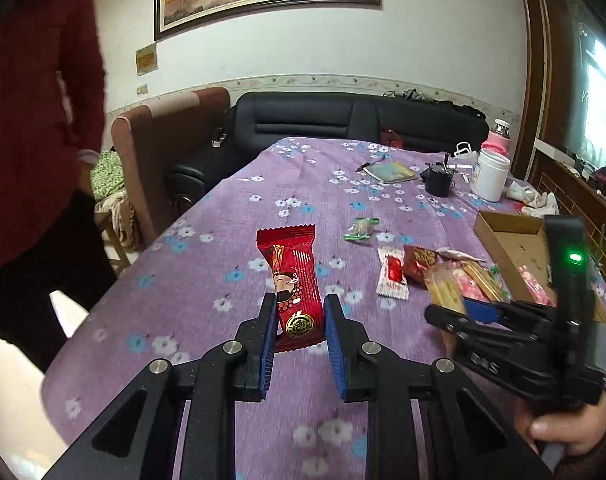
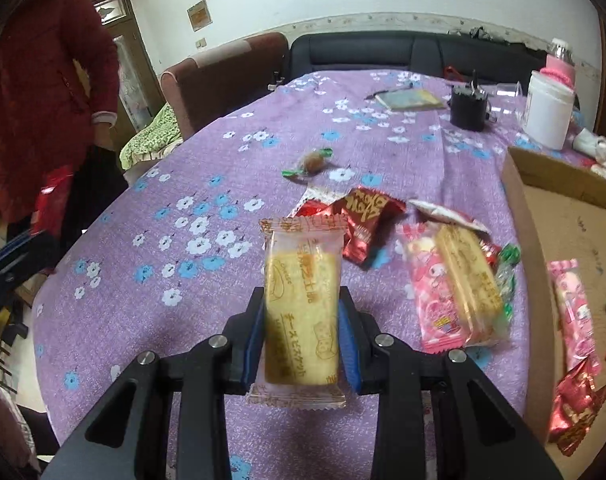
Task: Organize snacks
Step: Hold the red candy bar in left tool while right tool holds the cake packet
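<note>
Purple floral cloth surface [image 1: 231, 208]: left hand-held gripper [image 1: 299, 320] pinches red foil snack packet [image 1: 293, 280], right hand-held gripper [image 2: 301, 316] clamps yellow biscuit packet [image 2: 301, 304], both lifted, prob. for cardboard box [image 2: 551, 216].

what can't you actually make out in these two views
- Cardboard box: right wrist view, its right side is cut off by the frame edge, so the full contents are unknown.
- Yellow biscuit pack in the right claw: left wrist view, blurred and half behind the claw.
- Snack pile: right wrist view, blurred, labels unreadable.
- Red snack in the left claw: left wrist view, its lower end is partly hidden between the pads.
</note>
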A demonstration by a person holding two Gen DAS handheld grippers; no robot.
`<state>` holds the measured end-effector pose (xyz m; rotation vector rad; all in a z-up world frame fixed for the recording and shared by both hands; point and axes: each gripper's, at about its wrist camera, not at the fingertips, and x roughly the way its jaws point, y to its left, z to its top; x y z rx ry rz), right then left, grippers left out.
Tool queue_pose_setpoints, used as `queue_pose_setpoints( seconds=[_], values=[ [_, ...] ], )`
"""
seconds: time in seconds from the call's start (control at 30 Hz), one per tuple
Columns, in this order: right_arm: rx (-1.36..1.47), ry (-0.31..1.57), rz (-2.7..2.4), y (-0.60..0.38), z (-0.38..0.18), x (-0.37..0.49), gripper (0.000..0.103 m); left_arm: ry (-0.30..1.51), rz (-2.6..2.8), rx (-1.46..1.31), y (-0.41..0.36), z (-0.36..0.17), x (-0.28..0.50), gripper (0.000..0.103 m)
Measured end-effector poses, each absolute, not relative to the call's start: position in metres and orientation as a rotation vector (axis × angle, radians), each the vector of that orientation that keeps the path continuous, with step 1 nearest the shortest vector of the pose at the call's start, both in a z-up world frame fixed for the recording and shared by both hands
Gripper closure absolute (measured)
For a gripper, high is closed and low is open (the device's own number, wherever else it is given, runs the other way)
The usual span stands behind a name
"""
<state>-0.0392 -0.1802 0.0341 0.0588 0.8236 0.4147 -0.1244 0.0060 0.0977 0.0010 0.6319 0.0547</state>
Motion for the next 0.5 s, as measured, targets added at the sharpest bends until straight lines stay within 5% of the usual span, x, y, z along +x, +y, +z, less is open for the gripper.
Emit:
queue_pose_setpoints(
  seconds=[0.5],
  values=[
    [0.066,0.837,0.426,-0.184,0.028,-0.041,0.071,0.554,0.071,0.096,-0.024,0.147,-0.182,0.079]
  ],
)
